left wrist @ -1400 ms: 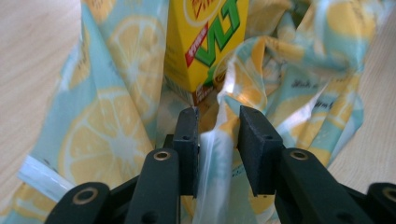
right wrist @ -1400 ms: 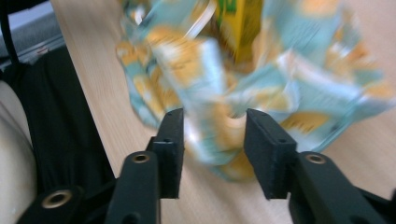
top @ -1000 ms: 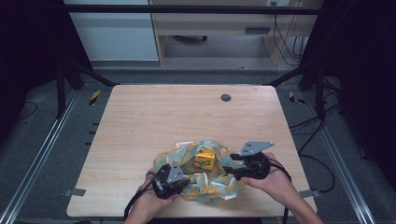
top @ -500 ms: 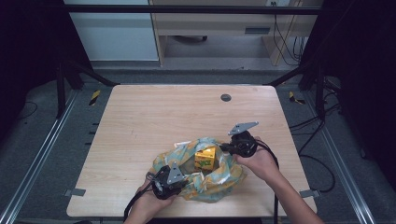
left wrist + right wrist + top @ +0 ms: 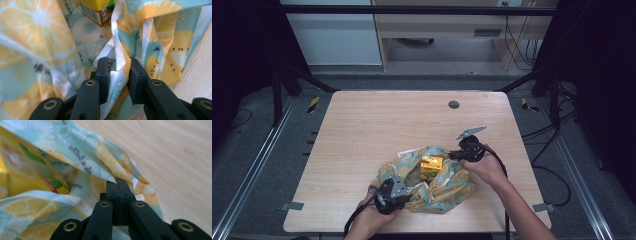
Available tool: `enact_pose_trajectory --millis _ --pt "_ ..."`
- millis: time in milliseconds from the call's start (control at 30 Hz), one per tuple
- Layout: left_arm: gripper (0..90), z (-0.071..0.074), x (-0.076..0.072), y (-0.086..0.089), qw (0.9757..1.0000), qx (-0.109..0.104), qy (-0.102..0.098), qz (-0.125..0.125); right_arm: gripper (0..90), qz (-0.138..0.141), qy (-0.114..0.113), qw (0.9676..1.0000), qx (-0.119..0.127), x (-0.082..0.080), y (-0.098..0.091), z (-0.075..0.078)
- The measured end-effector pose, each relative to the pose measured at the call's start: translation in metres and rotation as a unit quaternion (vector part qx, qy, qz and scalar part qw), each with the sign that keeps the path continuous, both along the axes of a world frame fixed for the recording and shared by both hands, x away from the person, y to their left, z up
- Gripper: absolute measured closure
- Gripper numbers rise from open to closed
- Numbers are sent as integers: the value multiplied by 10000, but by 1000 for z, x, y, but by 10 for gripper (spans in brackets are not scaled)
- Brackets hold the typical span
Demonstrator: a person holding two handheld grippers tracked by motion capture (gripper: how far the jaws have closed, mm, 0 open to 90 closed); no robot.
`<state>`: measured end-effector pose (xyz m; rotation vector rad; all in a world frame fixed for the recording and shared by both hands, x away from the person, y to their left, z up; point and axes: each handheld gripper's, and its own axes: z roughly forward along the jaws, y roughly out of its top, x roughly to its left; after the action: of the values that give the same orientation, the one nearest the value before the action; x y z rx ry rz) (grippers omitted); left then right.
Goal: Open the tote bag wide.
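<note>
Pale wood makes up the worktop (image 5: 377, 135), which fills the middle of the high view, with a small dark round cap (image 5: 454, 104) near its far edge and dark floor all round. Low in that frame, just right of centre, lies a crumpled lemon-print bag (image 5: 447, 187) with a yellow carton (image 5: 431, 164) showing in its open mouth. The left tool (image 5: 399, 191) sits at the bag's lower left edge, the right tool (image 5: 451, 155) at its upper right edge, each in a hand coming up from the bottom of the frame. In the left gripper view, the left tool (image 5: 117, 71) has its jaws part-way apart with a white-edged fold of the bag (image 5: 37, 30) between them; whether the pads press it cannot be told. The carton (image 5: 98, 10) stands at the top centre. In the right gripper view, the right tool (image 5: 117, 182) is pressed together, pinching the bag (image 5: 87, 157) hem, with bare worktop (image 5: 175, 152) at upper right and the carton (image 5: 15, 170) glowing through the cloth at left.
</note>
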<state>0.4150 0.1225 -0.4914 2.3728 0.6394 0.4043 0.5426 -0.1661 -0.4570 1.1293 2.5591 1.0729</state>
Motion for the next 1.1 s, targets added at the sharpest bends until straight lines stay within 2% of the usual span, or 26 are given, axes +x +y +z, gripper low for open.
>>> enact_pose_trajectory --millis 167,267,300,367,633,867,933,1000,1100 --pt "719 -1 1 1 10000 -70 11 65 900 31 144 9997 -170 -1 -3 -12" --pt "717 -1 3 3 9999 -110 47 112 900 -63 348 9992 -205 0 -3 -16" --pt "716 -1 3 4 9998 -141 69 107 900 -61 263 9992 -280 2 -4 -19" --pt "718 -2 4 5 9997 -181 103 138 900 -159 351 9984 -406 4 -7 -23" --pt "730 -1 2 9 9997 -155 122 123 900 -402 337 9980 -356 12 -27 -27" --pt "733 -1 0 11 9997 -151 125 129 895 -493 294 9978 -341 15 -35 -29" --pt "731 -1 0 11 9996 -192 128 133 843 -440 127 9985 -306 13 -35 -27" --pt "731 -2 0 10 9996 -215 118 127 716 -489 -37 9987 -128 9 -35 -19" --pt "727 -1 0 9 9996 -224 119 107 589 -500 -299 9983 15 2 -38 -4"
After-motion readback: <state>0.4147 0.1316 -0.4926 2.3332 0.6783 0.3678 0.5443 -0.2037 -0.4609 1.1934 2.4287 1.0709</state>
